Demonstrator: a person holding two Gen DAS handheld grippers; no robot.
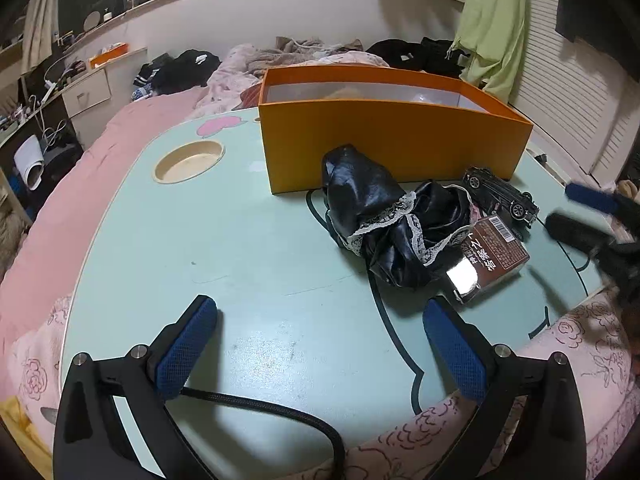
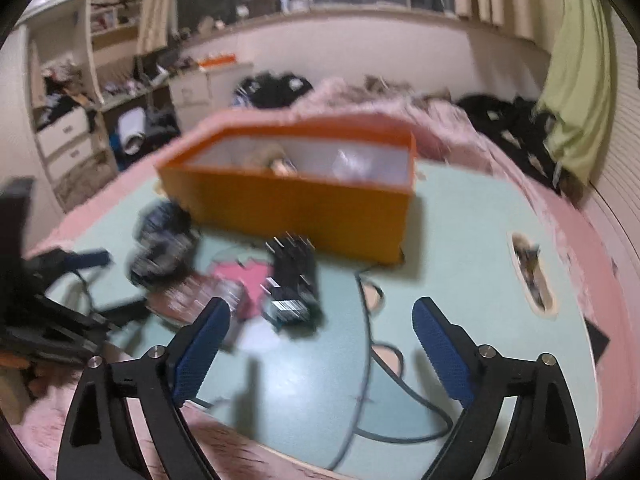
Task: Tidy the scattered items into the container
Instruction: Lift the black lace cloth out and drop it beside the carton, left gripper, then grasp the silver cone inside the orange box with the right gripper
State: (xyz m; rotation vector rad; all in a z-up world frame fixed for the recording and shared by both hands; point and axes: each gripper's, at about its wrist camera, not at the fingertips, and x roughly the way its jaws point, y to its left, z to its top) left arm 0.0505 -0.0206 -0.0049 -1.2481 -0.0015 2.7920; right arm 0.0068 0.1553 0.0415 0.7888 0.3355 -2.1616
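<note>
Both tools gape empty over the worktop point(image 1: 168, 248): left tool point(image 1: 320, 344), right tool point(image 2: 322, 344). The orange container point(image 1: 392, 140) sits at twelve o'clock; black cloth point(image 1: 384, 216), toy car point(image 1: 504, 196) and brown packet point(image 1: 492, 252) lie before it.

On the table point(image 1: 240, 240): 1 orange box point(image 1: 392, 152), 1 black lace-trimmed garment point(image 1: 384, 216), 1 toy car point(image 1: 502, 196), 1 brown carton point(image 1: 494, 252).
</note>
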